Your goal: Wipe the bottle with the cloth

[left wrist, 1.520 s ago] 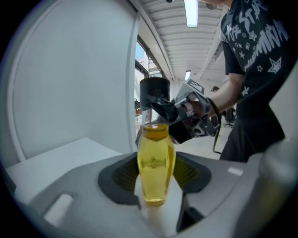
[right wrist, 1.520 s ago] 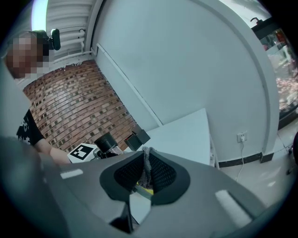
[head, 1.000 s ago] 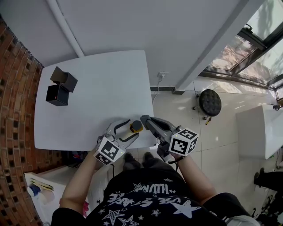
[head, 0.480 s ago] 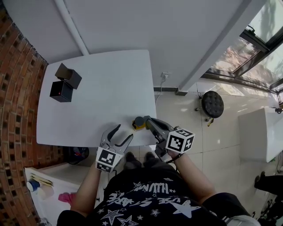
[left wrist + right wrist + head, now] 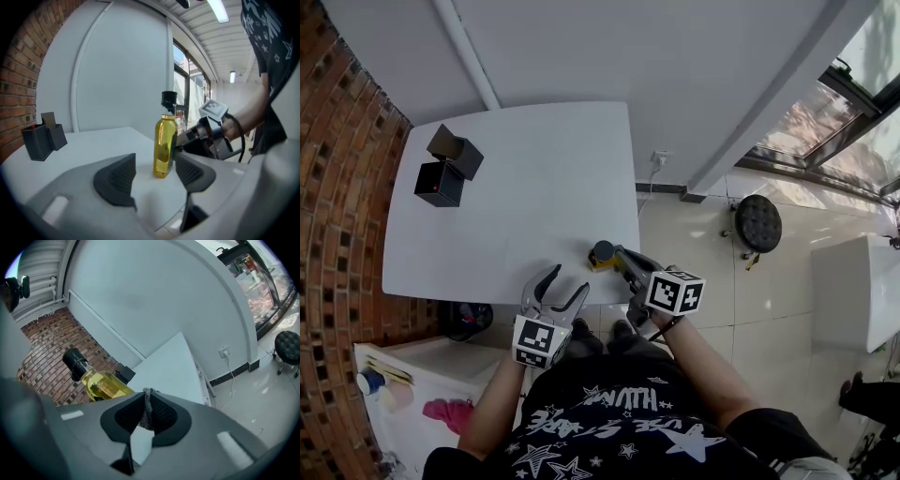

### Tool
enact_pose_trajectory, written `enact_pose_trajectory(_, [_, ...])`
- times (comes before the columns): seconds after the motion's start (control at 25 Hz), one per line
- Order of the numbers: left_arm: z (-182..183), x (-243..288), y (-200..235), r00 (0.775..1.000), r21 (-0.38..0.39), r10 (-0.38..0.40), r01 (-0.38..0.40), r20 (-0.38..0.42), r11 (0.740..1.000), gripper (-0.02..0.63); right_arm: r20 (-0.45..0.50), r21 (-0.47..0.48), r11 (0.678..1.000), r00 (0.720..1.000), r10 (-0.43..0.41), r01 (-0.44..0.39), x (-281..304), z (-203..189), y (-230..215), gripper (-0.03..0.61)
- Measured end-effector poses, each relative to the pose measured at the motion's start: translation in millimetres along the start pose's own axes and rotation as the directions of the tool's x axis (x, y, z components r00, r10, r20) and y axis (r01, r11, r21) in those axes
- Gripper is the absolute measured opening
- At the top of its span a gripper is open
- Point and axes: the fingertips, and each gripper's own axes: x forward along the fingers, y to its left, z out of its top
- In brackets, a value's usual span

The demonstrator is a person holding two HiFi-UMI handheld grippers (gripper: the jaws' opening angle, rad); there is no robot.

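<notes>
- White table (image 5: 525, 187): the largest surface, with a brick wall (image 5: 337, 187) along its left edge, a white wall at its far edge and tiled floor (image 5: 750, 291) off its right edge. Most of the top lay bare, leaving broad free room between the far-left corner and the near-right corner.
- Left gripper (image 5: 569, 279): positioned over the table's near edge, pointing inward. Its jaws stood wide apart and released, with nothing between the pads (image 5: 117, 180). In the left gripper view (image 5: 154, 174) the bottle appeared beyond the jaw tips, apart from them.
- Right gripper (image 5: 619, 255): reached in across the near-right corner. Its jaws were clenched together on a thin fold of cloth. Its tip lay just beside the bottle; whether it touched the glass could not be told.
- Black boxes (image 5: 442, 181): two, touching each other, near the far-left corner and well apart from both grippers.
- Bottle (image 5: 600, 255): upright close to the table's right edge and near the front edge, with a black cap and yellow liquid (image 5: 164, 145). It also showed left of the clenched jaws in the right gripper view (image 5: 101, 380).
- Cloth (image 5: 147, 405): a grey strip pinched between the right pads, only its edge showing above them.
</notes>
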Motion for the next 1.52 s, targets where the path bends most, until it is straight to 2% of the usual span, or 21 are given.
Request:
enact_pose_trajectory(0.4, [0.3,2.1,-10.4,1.000,0.002,0.024,-0.024,0.016,1.000,0.267,-0.045,-0.033,0.999,0.998,-0.041,0.040,12.2,-12.0,-13.5,0.037])
enact_pose_trajectory(0.6, [5.2,2.3,-18.9,1.000,-0.041,0.031,-0.031,-0.001,0.999,0.267,-0.058,-0.038,0.999,0.998,-0.032,0.030,13.7,-12.6,-14.1,0.037])
enact_pose_trajectory(0.76, [8.7,4.9,-19.2,0.997,-0.054,0.083,-0.082,0.003,0.995,0.267,-0.038,-0.050,0.998,0.999,-0.028,0.027,6.7,-4.2,-14.2,0.037])
enact_pose_trajectory(0.88, [4.9,9.3,-21.9,0.988,-0.113,0.154,-0.157,-0.033,0.981,0.267,-0.014,-0.055,0.998,1.000,-0.021,0.020,-3.7,4.3,-13.3,0.037])
enact_pose_trajectory(1.0, [0.4,20.6,-31.7,0.971,-0.173,0.226,-0.237,-0.079,0.956,0.267,0.005,-0.057,0.998,1.000,-0.018,0.018,-16.7,13.6,-16.7,0.037])
enact_pose_trajectory(1.12, [3.6,35.2,-37.4,0.952,-0.143,0.295,-0.304,-0.080,0.942,0.270,0.018,-0.049,0.999,1.000,-0.022,0.022,-28.0,19.3,-23.1,0.037])
enact_pose_trajectory(1.24, [15.5,50.6,-40.3,0.934,-0.148,0.351,-0.358,-0.069,0.922,0.343,0.024,-0.040,0.999,0.999,-0.027,0.028,-37.4,21.9,-29.9,0.037])
enact_pose_trajectory(1.44, [15.8,58.7,-22.3,0.860,-0.172,0.499,-0.510,-0.107,0.843,0.368,0.010,-0.040,0.999,1.000,-0.023,0.023,-47.1,19.2,-36.2,0.037])
enact_pose_trajectory(1.52, [16.7,60.5,-15.0,0.835,-0.156,0.540,-0.550,-0.103,0.821,0.368,0.003,-0.040,0.999,1.000,-0.019,0.019,-49.6,18.5,-38.2,0.037])
